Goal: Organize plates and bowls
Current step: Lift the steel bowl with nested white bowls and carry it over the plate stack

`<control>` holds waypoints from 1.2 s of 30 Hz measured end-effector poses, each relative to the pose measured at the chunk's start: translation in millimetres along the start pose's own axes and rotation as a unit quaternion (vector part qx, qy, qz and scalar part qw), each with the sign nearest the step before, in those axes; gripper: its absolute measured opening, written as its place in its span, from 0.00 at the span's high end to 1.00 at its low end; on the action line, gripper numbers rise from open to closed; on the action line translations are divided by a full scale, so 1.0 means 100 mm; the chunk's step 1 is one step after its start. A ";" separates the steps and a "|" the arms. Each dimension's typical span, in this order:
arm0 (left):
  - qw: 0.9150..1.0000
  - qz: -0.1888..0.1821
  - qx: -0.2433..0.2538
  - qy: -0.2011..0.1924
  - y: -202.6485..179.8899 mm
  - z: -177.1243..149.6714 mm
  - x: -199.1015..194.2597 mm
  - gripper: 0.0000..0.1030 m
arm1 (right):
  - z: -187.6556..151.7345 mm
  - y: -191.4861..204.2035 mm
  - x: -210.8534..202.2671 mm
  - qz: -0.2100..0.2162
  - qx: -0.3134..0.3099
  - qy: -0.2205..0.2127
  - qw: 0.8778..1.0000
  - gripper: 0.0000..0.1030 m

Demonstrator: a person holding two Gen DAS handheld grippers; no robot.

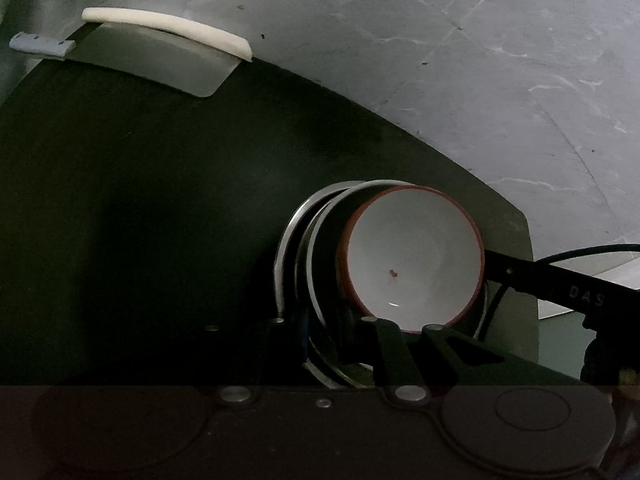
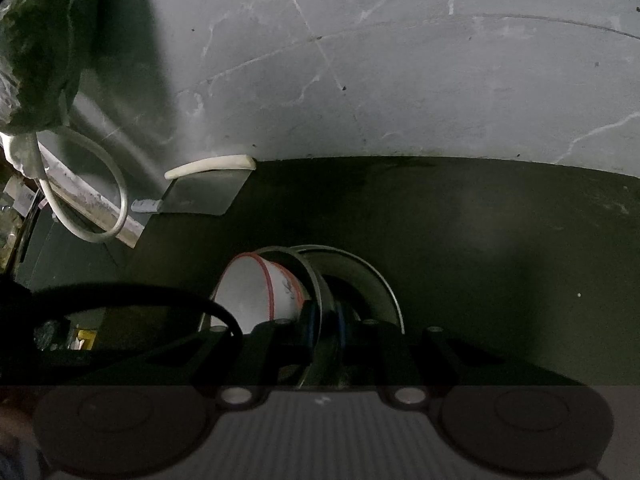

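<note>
On the dark green table (image 1: 160,208), toward its far corner, both grippers meet at the same small stack of dishes; the left gripper (image 1: 320,332) has its blue-padded fingers drawn in tight on the rim of a steel plate (image 1: 320,264) held on edge, and a second steel plate (image 1: 286,248) stands just behind it at about 9 o'clock; nested against the front plate at 3 o'clock is the white bowl (image 1: 412,264) with a red-brown rim, its mouth turned toward the camera, a small reddish speck inside; the only writing I can read is "DAS" in pale letters on the black body of the other tool (image 1: 580,292), coming in from 3 o'clock to touch the bowl's edge; from the right wrist view the right gripper (image 2: 326,328) is likewise closed nearly shut, its blue pads pinching a plate rim (image 2: 316,280) between them, while the bowl (image 2: 256,292) sits at 10 o'clock, showing an outside wall with a faint dark motif too blurred to read; only this view shows the white cable loop (image 2: 116,184) and a mottled dark bundle (image 2: 36,52) at 10 o'clock; both views show the grey tiled floor (image 1: 480,60) and a white foam strip (image 1: 168,28) on the table's far edge.
</note>
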State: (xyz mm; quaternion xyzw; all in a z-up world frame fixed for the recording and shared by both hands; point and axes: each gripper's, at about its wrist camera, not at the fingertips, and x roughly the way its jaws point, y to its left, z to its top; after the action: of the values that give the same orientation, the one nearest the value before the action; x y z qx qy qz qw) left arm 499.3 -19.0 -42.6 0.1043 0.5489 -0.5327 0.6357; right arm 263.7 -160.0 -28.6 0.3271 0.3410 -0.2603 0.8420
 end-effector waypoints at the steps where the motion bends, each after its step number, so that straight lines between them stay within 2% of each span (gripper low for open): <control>1: 1.000 0.000 -0.001 0.000 0.00 0.00 0.00 0.87 | 0.00 0.00 0.01 0.000 0.001 0.001 1.000 0.87; 21: 1.000 0.000 -0.005 -0.010 0.00 -0.09 -0.01 0.83 | -0.04 -0.05 0.08 -0.003 0.011 0.006 1.000 0.88; 30: 1.000 0.007 -0.006 -0.022 -0.03 -0.15 -0.03 0.83 | -0.09 -0.08 0.04 0.004 0.017 -0.011 1.000 0.85; 36: 1.000 0.012 -0.005 -0.025 -0.04 -0.17 -0.04 0.83 | -0.09 -0.04 0.05 -0.001 -0.002 -0.018 1.000 0.85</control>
State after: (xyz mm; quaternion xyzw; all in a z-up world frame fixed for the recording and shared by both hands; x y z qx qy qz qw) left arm 487.0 -6.2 -43.9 0.0946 0.5336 -0.5248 0.6564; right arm 261.0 -157.0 -38.6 0.3201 0.3270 -0.2665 0.8483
